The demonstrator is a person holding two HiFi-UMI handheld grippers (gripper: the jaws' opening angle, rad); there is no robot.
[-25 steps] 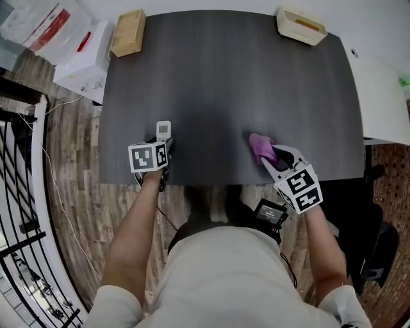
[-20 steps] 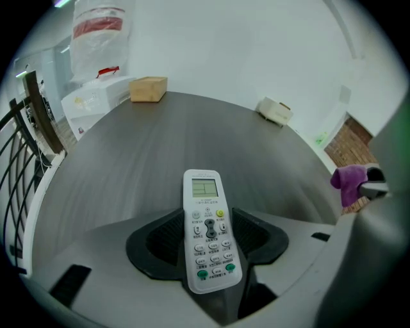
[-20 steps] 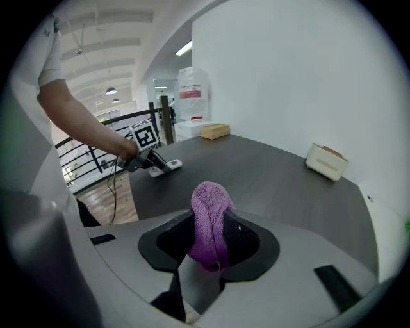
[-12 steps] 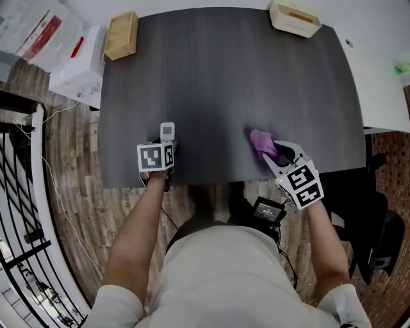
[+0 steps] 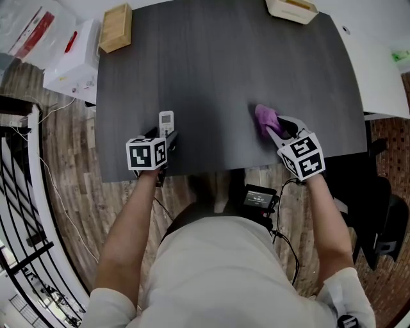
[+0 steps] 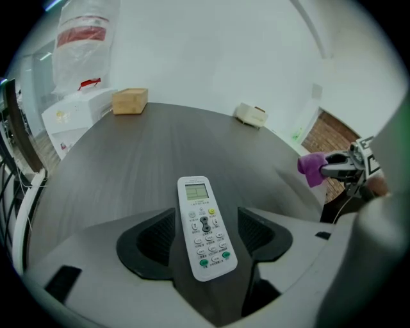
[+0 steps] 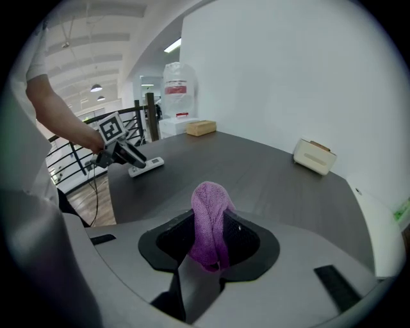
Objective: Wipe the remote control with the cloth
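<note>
A white remote control (image 5: 166, 119) lies on the dark table (image 5: 224, 64) near its front left edge. My left gripper (image 5: 165, 136) straddles the remote's (image 6: 204, 224) near end. Its jaws have just been opening, and a gap shows on each side of the remote, so the left gripper (image 6: 205, 236) is open around it. At the front right, my right gripper (image 5: 274, 130) is shut on a bunched purple cloth (image 5: 264, 117). The cloth (image 7: 210, 218) stands up between the pads of the right gripper (image 7: 210, 248), just above the table.
A wooden box (image 5: 116, 28) sits at the table's far left corner and a cream box (image 5: 291, 8) at the far right. White packages (image 5: 70, 61) lie on the floor to the left. A white surface (image 5: 378, 70) adjoins the table on the right.
The right gripper with the cloth has shifted a little further in over the table. The left gripper has stayed at the remote.
</note>
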